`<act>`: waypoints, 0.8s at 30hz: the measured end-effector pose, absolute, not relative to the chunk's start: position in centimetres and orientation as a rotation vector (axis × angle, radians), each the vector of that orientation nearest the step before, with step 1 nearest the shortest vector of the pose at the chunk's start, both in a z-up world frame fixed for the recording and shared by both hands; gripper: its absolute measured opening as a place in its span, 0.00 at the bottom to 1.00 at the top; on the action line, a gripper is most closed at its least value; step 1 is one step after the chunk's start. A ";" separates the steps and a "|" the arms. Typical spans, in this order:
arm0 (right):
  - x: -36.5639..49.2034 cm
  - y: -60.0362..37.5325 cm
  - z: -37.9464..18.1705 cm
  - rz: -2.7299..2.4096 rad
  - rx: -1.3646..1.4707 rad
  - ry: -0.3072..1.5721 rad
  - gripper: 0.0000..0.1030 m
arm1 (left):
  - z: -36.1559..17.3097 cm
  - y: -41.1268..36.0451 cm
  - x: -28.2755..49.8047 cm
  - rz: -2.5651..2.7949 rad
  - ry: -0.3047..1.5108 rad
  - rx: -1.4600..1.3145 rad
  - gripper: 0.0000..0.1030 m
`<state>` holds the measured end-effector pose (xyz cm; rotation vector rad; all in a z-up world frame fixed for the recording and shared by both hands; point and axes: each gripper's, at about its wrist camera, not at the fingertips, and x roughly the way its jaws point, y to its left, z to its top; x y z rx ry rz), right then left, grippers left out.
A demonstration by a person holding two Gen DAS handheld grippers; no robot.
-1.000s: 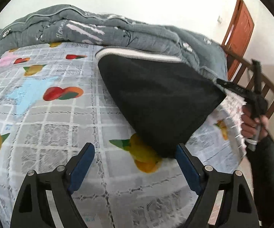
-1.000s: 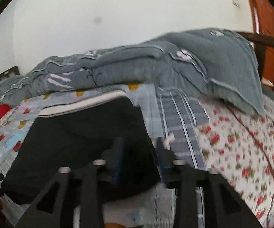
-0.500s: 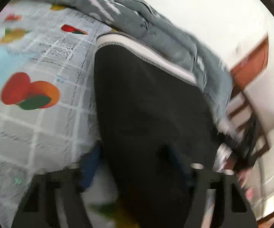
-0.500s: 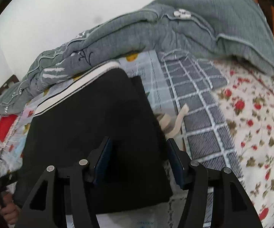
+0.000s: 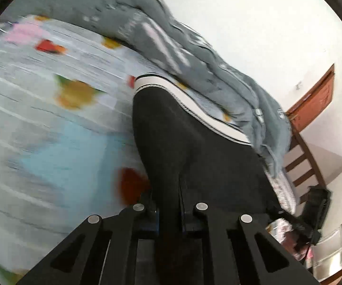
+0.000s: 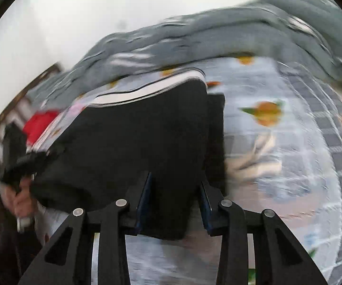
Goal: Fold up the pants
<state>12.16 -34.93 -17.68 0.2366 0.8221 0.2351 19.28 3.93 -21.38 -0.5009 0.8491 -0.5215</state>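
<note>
Across the bed (image 5: 52, 142), under its fruit-print sheet, a grey quilt (image 5: 171, 35) is heaped along the far wall, out of the way. Nearer lie the black pants (image 5: 194, 147), already folded into a broad slab with the white-striped waistband farthest off. Left tongs (image 5: 168, 216) have just been closing and now pinch a ridge of the near edge tight — likely to lift that corner. Right tongs (image 6: 174, 204) have also been narrowing, and they straddle the other near corner; blur hides whether the pads (image 6: 145, 197) press yet.
</note>
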 end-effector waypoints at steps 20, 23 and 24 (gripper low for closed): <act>19.8 -32.5 -20.3 0.113 0.241 0.865 0.19 | -17.0 7.5 17.7 -0.355 0.753 -0.096 0.63; 19.5 -33.1 -18.3 0.073 0.200 0.822 0.29 | -16.1 5.9 18.9 -0.382 0.737 -0.102 0.63; 19.2 -33.2 -16.7 0.041 0.192 0.768 0.30 | -15.7 4.9 19.5 -0.393 0.730 -0.089 0.63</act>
